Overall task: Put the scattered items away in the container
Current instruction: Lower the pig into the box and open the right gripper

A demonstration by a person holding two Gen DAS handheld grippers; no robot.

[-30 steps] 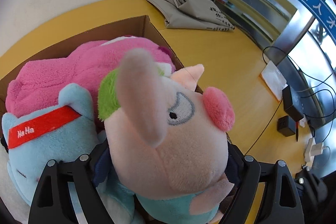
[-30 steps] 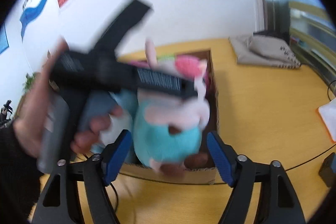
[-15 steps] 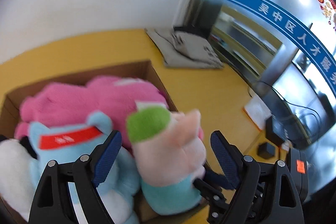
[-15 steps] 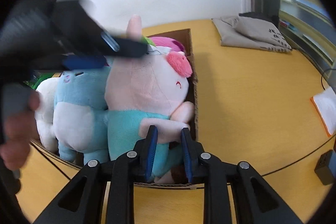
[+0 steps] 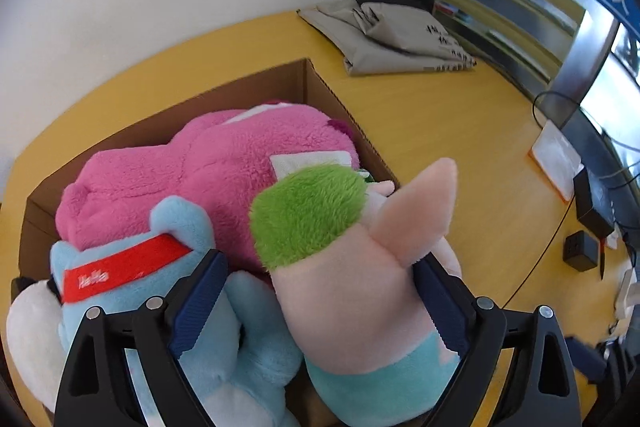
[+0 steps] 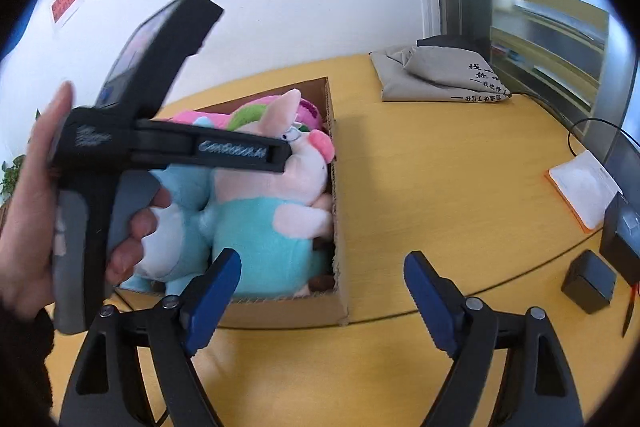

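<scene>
In the left wrist view, a white plush (image 5: pixel 28 339) sits at the far left of the cardboard box (image 5: pixel 248 95), beside a light blue plush (image 5: pixel 132 267) with a red headband, and a large pink plush (image 5: pixel 208 171) lies behind them. The left hand-held gripper (image 5: pixel 320 311) is spread wide around a pig plush (image 5: pixel 352 291) with a green tuft; its right pad touches the pig's side, while its left pad rests by the blue plush, and its jaws have just been opening. On the yellow worktop (image 5: pixel 460 155), folded grey bags (image 5: pixel 396 35) lie beyond the box. In the right wrist view, a hand (image 6: pixel 32 211) holds the left tool over the box, and the right hand-held gripper (image 6: pixel 320 291), jaws just opened wide, holds nothing just before the box's near wall.
</scene>
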